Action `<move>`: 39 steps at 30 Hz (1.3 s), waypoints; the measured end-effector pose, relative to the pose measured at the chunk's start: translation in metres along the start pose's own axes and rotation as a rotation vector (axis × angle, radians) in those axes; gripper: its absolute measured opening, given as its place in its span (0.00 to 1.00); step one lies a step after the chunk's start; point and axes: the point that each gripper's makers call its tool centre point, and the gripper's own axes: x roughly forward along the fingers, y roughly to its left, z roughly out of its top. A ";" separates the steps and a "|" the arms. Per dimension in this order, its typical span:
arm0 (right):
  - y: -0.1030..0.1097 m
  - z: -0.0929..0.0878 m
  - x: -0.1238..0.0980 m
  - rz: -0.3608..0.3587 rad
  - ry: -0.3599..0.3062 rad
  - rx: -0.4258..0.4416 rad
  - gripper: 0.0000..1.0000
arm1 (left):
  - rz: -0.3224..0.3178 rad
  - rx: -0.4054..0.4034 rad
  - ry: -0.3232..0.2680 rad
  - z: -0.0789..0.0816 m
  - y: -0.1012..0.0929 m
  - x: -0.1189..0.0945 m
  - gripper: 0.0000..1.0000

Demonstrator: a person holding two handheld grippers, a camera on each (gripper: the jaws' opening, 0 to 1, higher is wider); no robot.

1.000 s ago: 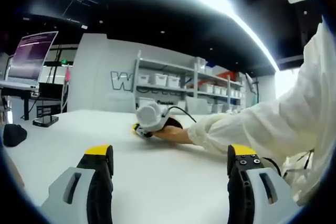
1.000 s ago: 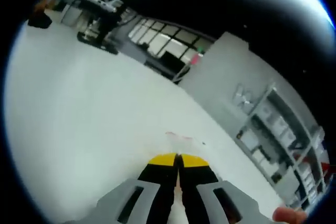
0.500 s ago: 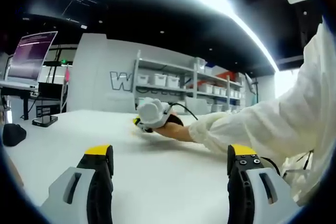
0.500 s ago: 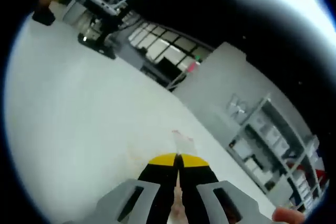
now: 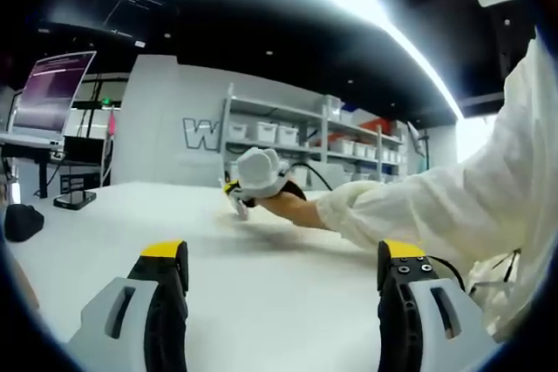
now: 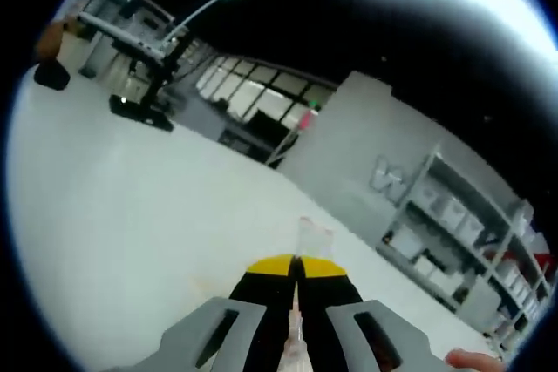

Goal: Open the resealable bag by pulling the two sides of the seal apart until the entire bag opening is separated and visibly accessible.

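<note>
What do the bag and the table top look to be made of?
Bag, pinched in the shut right gripper: thin clear plastic film, by the way the room shows through it; its edge looks faintly red. Table: smooth matt white surface with no glare, probably laminate or painted board; I can't tell which.

White table (image 5: 261, 294), small black object (image 5: 23, 222) at its edge

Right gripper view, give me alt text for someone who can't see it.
The right gripper is shut on a clear resealable bag, whose edge sticks up past the yellow tips. Below lies a white table; behind are shelves with white bins.
</note>
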 end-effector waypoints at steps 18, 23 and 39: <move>-0.038 0.017 -0.011 -0.060 -0.034 0.023 0.00 | -0.003 0.001 -0.002 0.000 -0.004 0.000 0.88; -0.037 0.026 -0.018 -0.052 -0.060 0.013 0.00 | -0.009 0.004 -0.001 0.000 -0.007 -0.001 0.88; -0.045 0.035 -0.030 -0.042 -0.079 0.002 0.00 | -0.034 -0.004 -0.002 0.001 -0.017 0.001 0.88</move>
